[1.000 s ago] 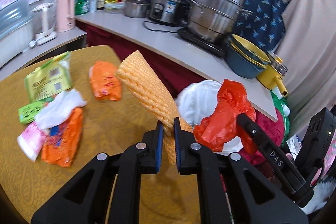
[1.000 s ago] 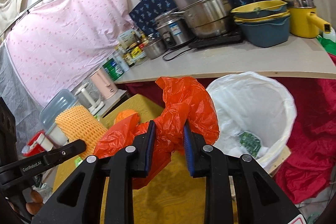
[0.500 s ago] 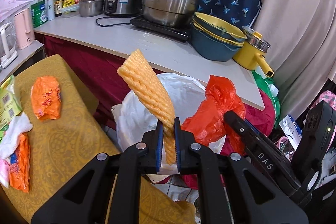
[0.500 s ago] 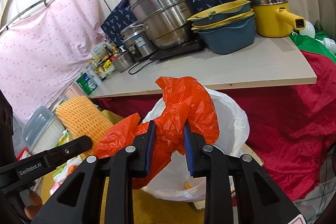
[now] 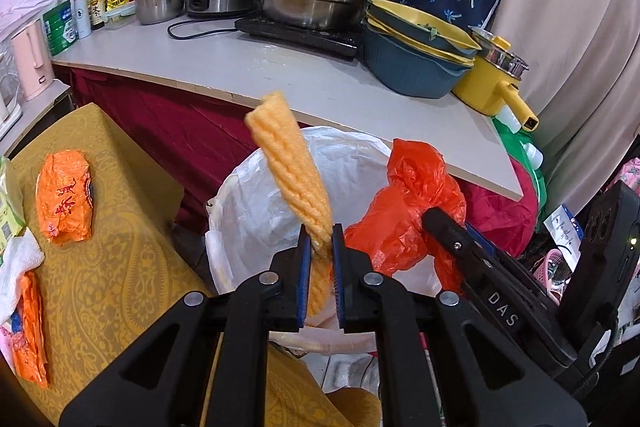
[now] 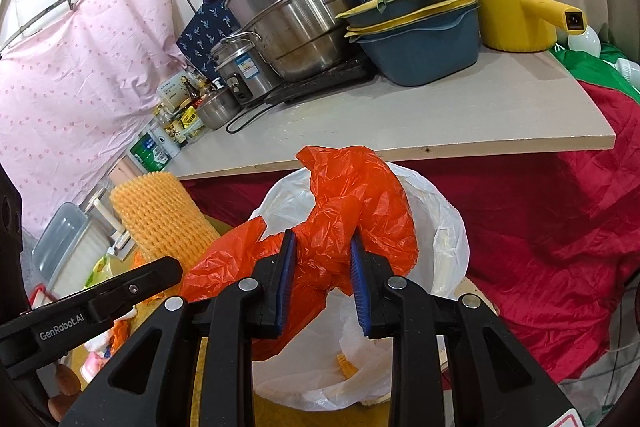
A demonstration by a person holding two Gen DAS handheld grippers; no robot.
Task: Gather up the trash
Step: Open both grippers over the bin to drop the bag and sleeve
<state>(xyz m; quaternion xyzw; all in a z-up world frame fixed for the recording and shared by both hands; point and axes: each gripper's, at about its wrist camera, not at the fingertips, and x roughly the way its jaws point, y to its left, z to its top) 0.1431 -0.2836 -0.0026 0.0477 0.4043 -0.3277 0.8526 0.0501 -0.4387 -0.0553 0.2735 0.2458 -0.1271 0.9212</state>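
Left wrist: orange wrapper (image 5: 64,201) on table (image 5: 116,267) beside bin (image 5: 240,227).

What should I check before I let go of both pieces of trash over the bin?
1. Left claw shut on the orange foam net: ok.
2. Right claw shut on the red plastic bag: ok.
3. Foam net over the white-lined trash bin: ok.
4. Red bag over the bin mouth: ok, though one flap hangs toward the table side.
5. Room left in the bin: ok, liner looks mostly empty.
6. Table cleared: not ok, the orange wrapper and others remain on the table.
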